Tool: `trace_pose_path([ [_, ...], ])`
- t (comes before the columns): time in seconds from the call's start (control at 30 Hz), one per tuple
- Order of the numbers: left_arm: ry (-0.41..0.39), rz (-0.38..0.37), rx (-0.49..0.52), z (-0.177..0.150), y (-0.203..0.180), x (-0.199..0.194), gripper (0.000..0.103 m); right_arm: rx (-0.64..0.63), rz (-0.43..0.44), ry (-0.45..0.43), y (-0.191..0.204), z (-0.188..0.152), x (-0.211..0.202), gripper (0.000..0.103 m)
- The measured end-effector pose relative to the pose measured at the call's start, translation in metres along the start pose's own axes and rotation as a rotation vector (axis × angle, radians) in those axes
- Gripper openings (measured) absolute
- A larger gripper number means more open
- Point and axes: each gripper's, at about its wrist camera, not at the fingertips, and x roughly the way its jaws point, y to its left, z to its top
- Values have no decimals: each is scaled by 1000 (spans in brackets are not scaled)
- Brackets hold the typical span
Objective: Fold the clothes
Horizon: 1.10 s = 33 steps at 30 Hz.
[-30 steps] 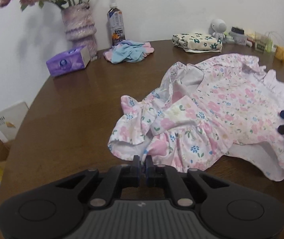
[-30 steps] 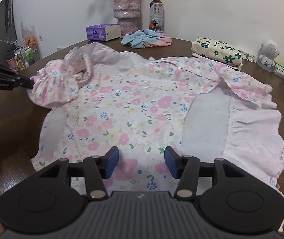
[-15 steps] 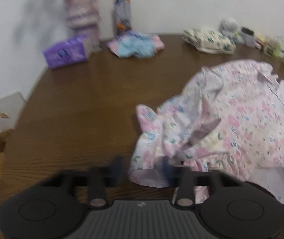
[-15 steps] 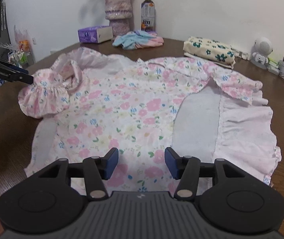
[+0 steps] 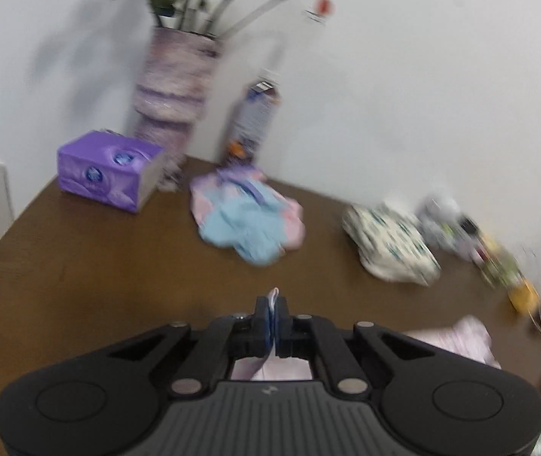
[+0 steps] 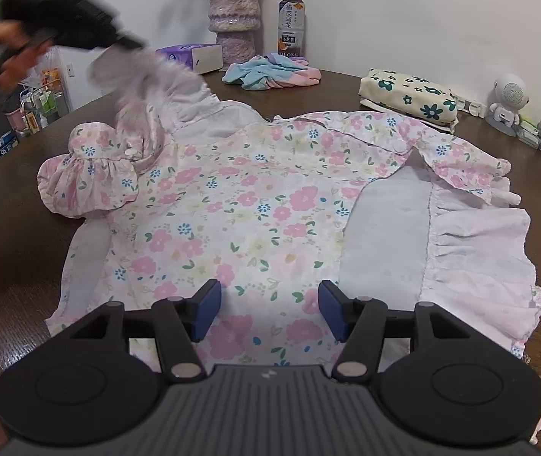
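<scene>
Standing at the back of the bench (image 6: 12, 205), top centre of the right view, the bottle (image 6: 290, 24) carries Chinese characters and the letters "OLONG" low on its label; print on the purple tissue box (image 5: 109, 171) is too blurred to read. The dress (image 6: 247, 205) lies spread flat across the middle of the bench, floral side up. The left tongs (image 5: 273, 313) are clenched on a thin edge of its cloth – in the right view they sit blurred at upper left, a hand (image 6: 12, 64) behind them, lifting that corner off the bench. The right tongs (image 6: 269, 309) hang released, angled down over the dress's near hem – having just widened, pads clear of the cloth.
</scene>
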Motion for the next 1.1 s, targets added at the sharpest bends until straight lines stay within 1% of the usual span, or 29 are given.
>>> trace_pose_path([
  [0.03, -1, 31, -15, 3, 3, 12, 8, 0, 0, 1, 0, 0, 0, 58],
  [0.1, 24, 81, -31, 5, 9, 35, 24, 0, 0, 4, 1, 0, 0, 58],
  [0.13, 44, 99, -40, 3, 13, 43, 26, 1, -1, 4, 1, 0, 0, 58],
  [0.2, 62, 103, -46, -2, 20, 46, 36, 5, -2, 3, 2, 0, 0, 58],
  [0.23, 62, 99, -39, -6, 23, 42, 39, 5, -1, 3, 1, 0, 0, 58],
  [0.3, 46, 104, -2, -16, 29, 23, 49, 6, 2, 3, 1, 0, 0, 59],
  [0.33, 37, 98, 21, -22, 30, 10, 51, 6, 3, 3, 1, 0, 0, 60],
  [0.37, 28, 87, 46, -28, 31, -5, 55, 5, 4, 3, 1, 0, 1, 60],
  [0.4, 27, 58, 70, -36, 32, -20, 60, 5, 4, 2, 1, 0, 1, 62],
  [0.43, 31, 19, 95, -45, 32, -35, 62, 4, 4, 2, 2, 1, 2, 63],
  [0.47, 45, -32, 119, -53, 31, -48, 64, 4, 4, 0, 2, 1, 2, 64],
  [0.5, 65, -90, 144, -62, 29, -60, 69, 5, 4, -2, 2, 1, 3, 65],
  [0.57, 125, -198, 195, -81, 22, -74, 72, 8, 2, -6, 4, 1, 4, 67],
  [0.67, 232, -275, 265, -109, 7, -73, 72, 12, -2, -8, 6, 1, 5, 68],
  [0.7, 258, -271, 282, -116, 3, -69, 70, 13, -4, -8, 7, 1, 5, 68],
  [0.73, 277, -252, 296, -124, -1, -64, 66, 14, -5, -7, 8, 1, 5, 68],
  [0.77, 296, -236, 293, -128, -2, -59, 43, 17, -9, -5, 9, 2, 5, 68],
  [0.8, 314, -220, 282, -132, -1, -53, 12, 20, -14, -3, 9, 2, 4, 68],
  [0.83, 318, -206, 275, -135, 2, -53, 5, 29, -23, -2, 10, 2, 3, 67],
  [0.9, 312, -182, 265, -139, 11, -56, 6, 35, -50, -20, 10, 2, -2, 67],
  [0.97, 298, -157, 242, -143, 21, -67, 6, 39, -67, -40, 7, 0, -11, 67],
  [1.1, 273, -112, 169, -148, 38, -86, 6, 101, -132, -57, -17, -7, -25, 67],
])
